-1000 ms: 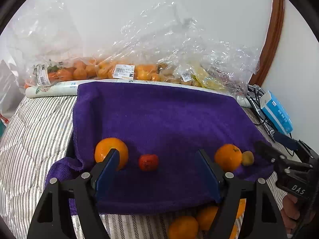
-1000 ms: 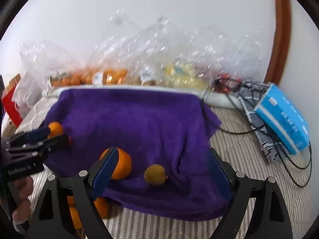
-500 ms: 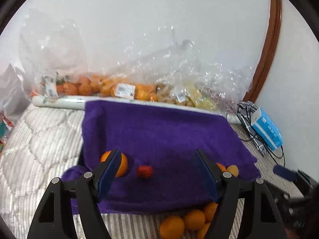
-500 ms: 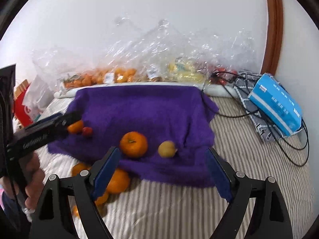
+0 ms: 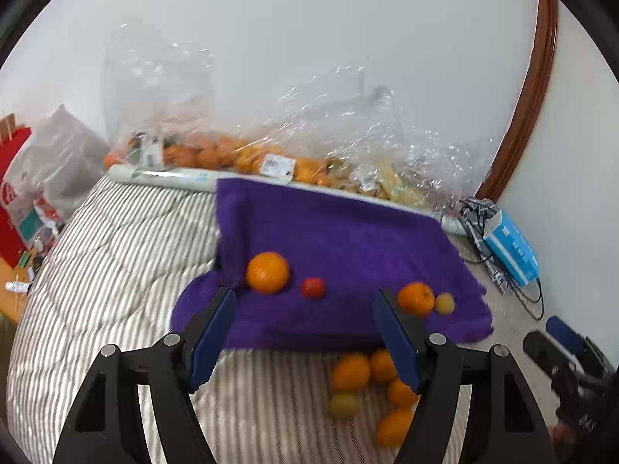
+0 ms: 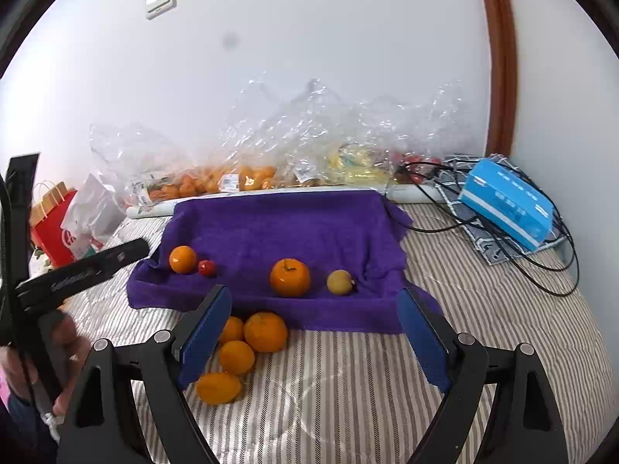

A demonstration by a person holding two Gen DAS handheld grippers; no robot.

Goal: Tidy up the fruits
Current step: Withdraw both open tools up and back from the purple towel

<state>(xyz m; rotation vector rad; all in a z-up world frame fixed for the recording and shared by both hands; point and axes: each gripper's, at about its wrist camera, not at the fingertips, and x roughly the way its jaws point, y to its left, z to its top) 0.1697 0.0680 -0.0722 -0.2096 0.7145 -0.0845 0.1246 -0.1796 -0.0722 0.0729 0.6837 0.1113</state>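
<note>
The left gripper [image 5: 301, 338] has empty jaws closing, the right gripper [image 6: 313, 332] has jaws wide and empty, so go slowly down to the loose oranges [image 6: 251, 342] on the bed [image 6: 348, 394] below the purple towel [image 6: 278, 228].

Four fruits [image 6: 289, 277] sit on the purple towel [image 6: 278, 232]

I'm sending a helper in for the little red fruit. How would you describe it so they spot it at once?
Find the purple towel spread on the striped bed. Near its left front corner sits an orange, and the red fruit lies right beside it. It is the only red fruit on the towel, and the smallest there.
</note>
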